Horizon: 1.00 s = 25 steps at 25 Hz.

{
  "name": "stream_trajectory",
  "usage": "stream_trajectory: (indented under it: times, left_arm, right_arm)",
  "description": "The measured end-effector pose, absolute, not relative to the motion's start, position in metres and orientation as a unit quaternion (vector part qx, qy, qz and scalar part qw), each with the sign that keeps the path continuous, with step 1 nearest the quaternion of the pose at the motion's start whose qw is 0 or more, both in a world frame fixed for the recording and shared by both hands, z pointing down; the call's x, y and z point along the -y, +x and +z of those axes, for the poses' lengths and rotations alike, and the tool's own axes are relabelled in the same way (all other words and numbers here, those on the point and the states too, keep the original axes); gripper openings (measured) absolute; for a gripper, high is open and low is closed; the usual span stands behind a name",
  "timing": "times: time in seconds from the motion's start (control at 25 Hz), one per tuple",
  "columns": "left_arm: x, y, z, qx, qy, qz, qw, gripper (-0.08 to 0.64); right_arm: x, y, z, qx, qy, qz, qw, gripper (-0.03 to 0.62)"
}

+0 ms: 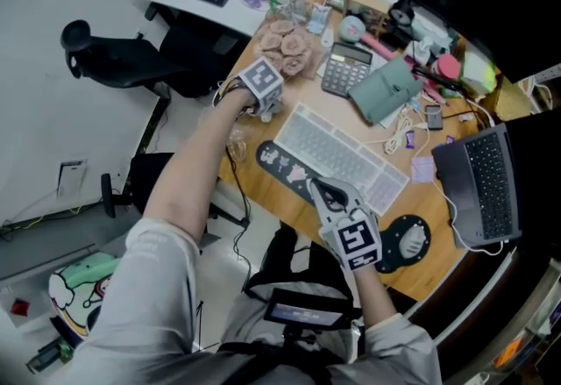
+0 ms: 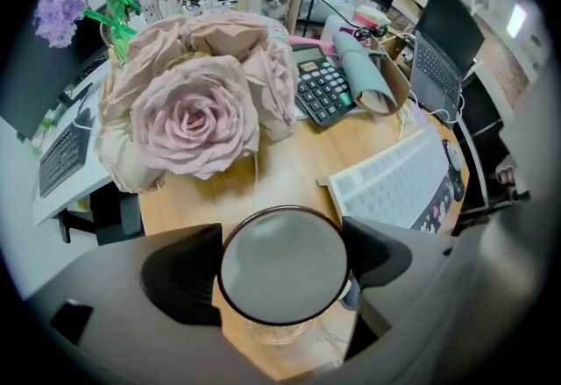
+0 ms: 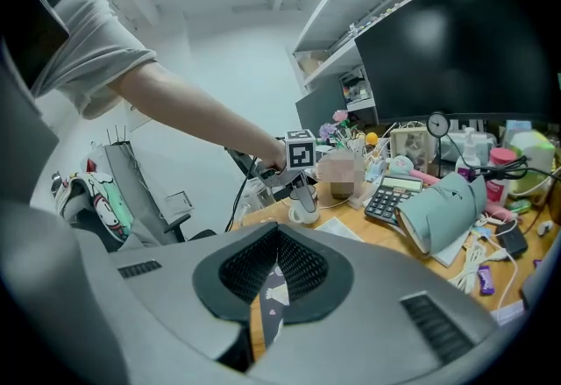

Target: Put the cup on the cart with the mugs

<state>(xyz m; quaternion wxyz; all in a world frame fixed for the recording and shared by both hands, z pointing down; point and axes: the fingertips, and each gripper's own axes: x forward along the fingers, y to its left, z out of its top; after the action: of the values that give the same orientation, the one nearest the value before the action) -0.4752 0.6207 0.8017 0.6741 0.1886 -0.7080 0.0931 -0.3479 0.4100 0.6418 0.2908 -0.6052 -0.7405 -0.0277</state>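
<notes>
The cup (image 2: 282,265), pale with a dark rim, shows from above in the left gripper view. My left gripper (image 2: 282,262) has a jaw pressed to each side of that rim. The right gripper view shows the same white cup (image 3: 302,215) low at the wooden desk's (image 2: 289,168) left edge, the left gripper (image 3: 303,192) on top of it. In the head view the left gripper (image 1: 261,110) sits beside the roses and hides the cup. My right gripper (image 1: 324,190) hovers over the keyboard's wrist rest, shut with nothing in it (image 3: 273,276). No cart with mugs is in view.
A pink rose bouquet (image 1: 289,46) stands right behind the cup. A white keyboard (image 1: 337,155), calculator (image 1: 348,67), grey-green pouch (image 1: 386,89), laptop (image 1: 482,186) and mouse (image 1: 410,241) crowd the desk. A black office chair (image 1: 123,59) stands left of the desk.
</notes>
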Motion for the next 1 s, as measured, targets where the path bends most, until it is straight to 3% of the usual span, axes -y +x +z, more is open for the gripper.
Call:
stream_trajectory:
  times: [0.52, 1.0]
  left_arm:
    - [-0.621, -0.481, 0.8, 0.712, 0.187, 0.084, 0.671, 0.411]
    - [-0.607, -0.478, 0.751, 0.717, 0.218, 0.095, 0.656, 0.411]
  right_arm:
    - [-0.411, -0.352, 0.644, 0.744, -0.599, -0.027, 0.294, -0.011]
    - [-0.415, -0.348, 0.629, 0.752, -0.591, -0.034, 0.29, -0.011]
